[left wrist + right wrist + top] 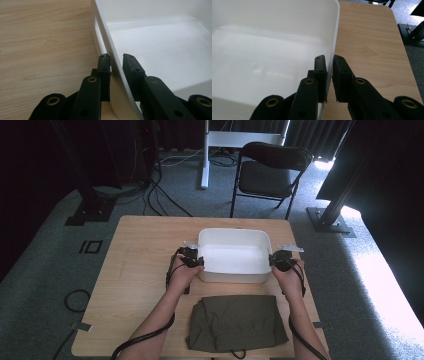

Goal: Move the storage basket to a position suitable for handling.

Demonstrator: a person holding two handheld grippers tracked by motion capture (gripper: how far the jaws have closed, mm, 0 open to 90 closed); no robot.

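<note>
Grippers on white tub (233, 256) walls

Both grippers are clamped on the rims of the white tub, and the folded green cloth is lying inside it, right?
Not quite. The cloth lies on the table in front of the empty tub, as the high view shows. The left gripper and right gripper do clamp its rims.

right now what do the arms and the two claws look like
Both claws, left claw and right claw, are black, with flat rectangular pads on linked bars joined by brass-ringed pivots. Each carries a grey three-cornered plate on top and trails a black cable. The forearms are bare, no sleeves in view.
</note>
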